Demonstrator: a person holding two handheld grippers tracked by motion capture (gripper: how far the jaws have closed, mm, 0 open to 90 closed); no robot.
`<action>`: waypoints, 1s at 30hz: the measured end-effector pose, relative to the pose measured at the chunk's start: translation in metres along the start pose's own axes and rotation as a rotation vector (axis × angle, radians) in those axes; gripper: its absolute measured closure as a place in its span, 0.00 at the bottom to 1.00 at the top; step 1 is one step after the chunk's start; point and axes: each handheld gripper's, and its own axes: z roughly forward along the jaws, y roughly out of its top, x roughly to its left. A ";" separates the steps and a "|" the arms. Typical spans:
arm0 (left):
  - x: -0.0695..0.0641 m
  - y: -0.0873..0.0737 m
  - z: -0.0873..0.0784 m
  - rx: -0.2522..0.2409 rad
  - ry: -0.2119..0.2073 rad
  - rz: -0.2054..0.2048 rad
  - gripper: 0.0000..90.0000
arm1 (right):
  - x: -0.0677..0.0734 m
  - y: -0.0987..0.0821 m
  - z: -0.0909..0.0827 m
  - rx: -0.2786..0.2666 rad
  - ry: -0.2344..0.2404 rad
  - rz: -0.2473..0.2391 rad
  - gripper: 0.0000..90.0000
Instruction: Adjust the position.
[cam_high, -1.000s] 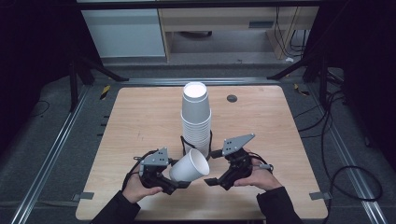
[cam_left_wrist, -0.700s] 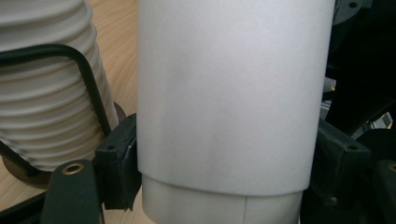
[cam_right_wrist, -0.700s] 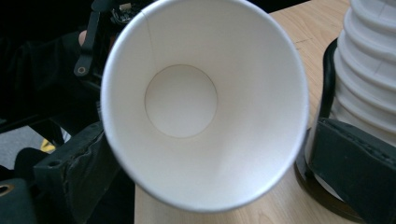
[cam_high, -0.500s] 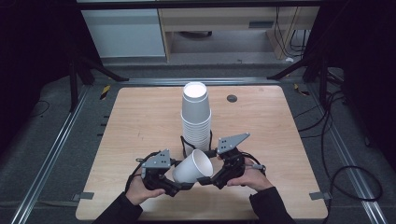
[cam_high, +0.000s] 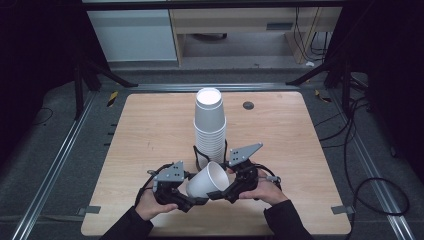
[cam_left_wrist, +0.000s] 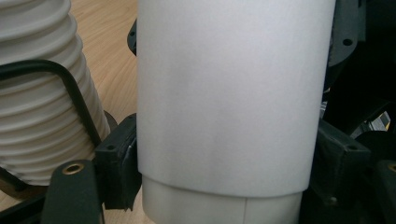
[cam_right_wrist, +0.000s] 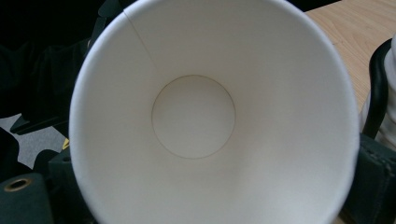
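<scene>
A tall stack of white paper cups (cam_high: 210, 127) stands mid-table; its ribbed rims show in the left gripper view (cam_left_wrist: 37, 93). In front of it a single white paper cup (cam_high: 207, 181) lies tilted in the air, mouth toward the right. My left gripper (cam_high: 194, 196) is shut on its body, a jaw pressed against each side of the wall (cam_left_wrist: 229, 93). My right gripper (cam_high: 226, 192) is at the cup's mouth. Its jaws stand wide on either side of the rim, and its camera looks straight into the cup (cam_right_wrist: 194, 116). I cannot tell whether those jaws touch the rim.
The wooden table (cam_high: 150, 130) has metal rails along both sides. A black cable (cam_left_wrist: 70, 88) loops around the base of the stack. A small dark disc (cam_high: 248, 105) sits at the back right. Cabinets stand beyond the table's far edge.
My right gripper has moved left to the cup's mouth. The left gripper and the cup have shifted slightly right and up, toward the stack.
</scene>
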 end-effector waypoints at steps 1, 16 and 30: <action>0.000 0.000 0.000 0.001 0.000 0.000 0.25 | 0.000 0.000 0.000 0.001 -0.001 -0.002 0.08; 0.001 0.000 0.001 0.002 -0.002 -0.007 0.25 | 0.000 0.000 -0.001 0.001 -0.007 -0.004 0.11; 0.002 -0.002 0.002 0.012 0.014 -0.023 0.19 | 0.001 0.002 -0.006 -0.016 -0.015 -0.014 0.11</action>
